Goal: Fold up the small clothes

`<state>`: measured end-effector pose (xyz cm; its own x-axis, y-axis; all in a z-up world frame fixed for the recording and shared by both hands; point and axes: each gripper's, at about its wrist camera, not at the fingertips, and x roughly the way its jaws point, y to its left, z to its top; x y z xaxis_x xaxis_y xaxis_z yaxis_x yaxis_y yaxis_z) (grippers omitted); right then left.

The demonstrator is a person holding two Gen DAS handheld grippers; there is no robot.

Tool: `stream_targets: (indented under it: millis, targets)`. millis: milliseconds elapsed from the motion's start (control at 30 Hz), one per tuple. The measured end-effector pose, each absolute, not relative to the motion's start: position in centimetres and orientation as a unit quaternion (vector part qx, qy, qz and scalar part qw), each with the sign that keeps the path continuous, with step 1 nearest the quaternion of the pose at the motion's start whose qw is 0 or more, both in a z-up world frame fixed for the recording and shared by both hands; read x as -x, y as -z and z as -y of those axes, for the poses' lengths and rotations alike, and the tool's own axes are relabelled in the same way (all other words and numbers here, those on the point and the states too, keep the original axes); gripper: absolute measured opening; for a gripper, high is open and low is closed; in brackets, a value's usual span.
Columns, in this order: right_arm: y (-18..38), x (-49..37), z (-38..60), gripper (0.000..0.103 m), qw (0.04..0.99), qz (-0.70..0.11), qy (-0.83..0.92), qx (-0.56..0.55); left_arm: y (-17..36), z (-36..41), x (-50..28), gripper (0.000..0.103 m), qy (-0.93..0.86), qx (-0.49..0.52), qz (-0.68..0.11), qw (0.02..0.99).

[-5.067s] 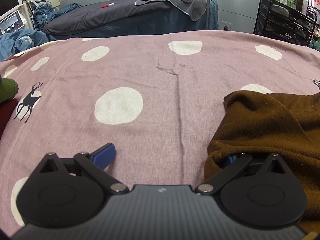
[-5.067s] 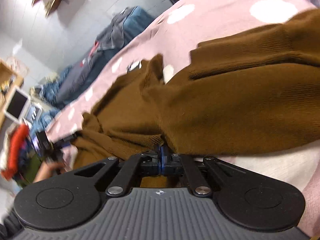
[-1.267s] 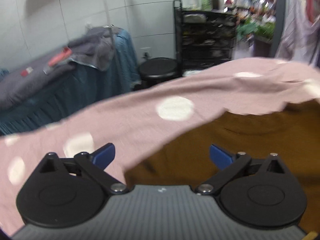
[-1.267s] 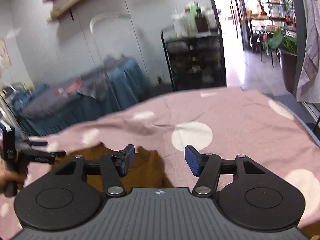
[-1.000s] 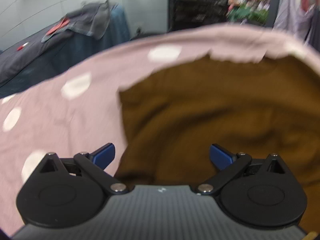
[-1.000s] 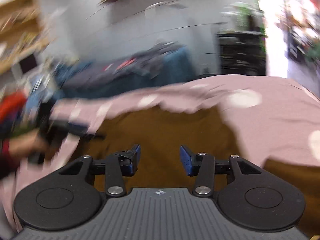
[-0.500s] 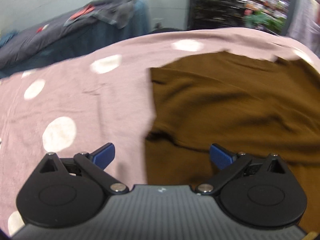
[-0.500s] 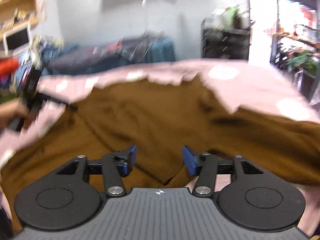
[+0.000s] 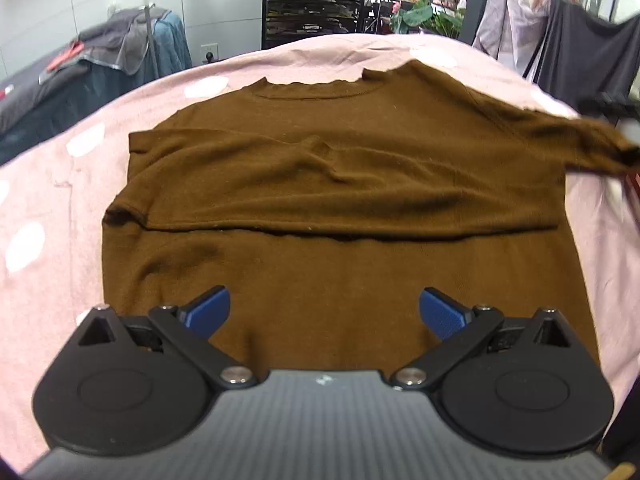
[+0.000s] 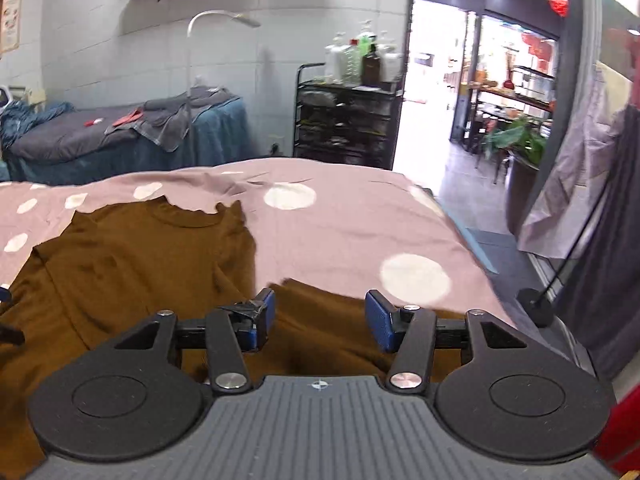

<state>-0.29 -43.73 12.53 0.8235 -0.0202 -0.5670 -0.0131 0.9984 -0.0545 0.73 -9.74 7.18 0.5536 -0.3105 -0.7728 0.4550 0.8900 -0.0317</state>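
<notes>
Brown sweater [image 9: 344, 184] bears no readable label (poster [image 10: 10, 20] blurred).

sweater [image 9: 328, 184]: brown knit, matt | sheet [image 10: 340, 224]: pink cloth, smooth | claw pads [image 9: 206, 312]: blue, ribbed

Brown sweater [image 9: 340, 184] flat on pink dotted bedsheet [image 9: 52, 184], collar far, left sleeve folded across chest, right sleeve stretched out right. Left claw [image 9: 325, 314] wide open above near hem, empty.
</notes>
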Motion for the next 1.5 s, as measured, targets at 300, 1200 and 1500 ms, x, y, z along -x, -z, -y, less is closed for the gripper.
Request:
stream_targets:
  millis: [300,1200,1500]
  targets:
    - [-10.0,-1.3,40.8,0.075,0.934,-0.357,-0.008,0.032,-6.3,10.1,1.2,0.103,0.231,-0.084,-0.448,0.859]
    - [-9.5,-0.8,42.3,0.033,0.938,-0.346,-0.005,0.023,-5.1,11.1,0.7,0.103,0.232,-0.072,-0.477,0.845]
    - [-9.9,-0.4,42.8,0.006,0.948,-0.319,0.022,0.012,-4.9,10.8,0.9,0.103,0.229,-0.072,-0.481,0.843]
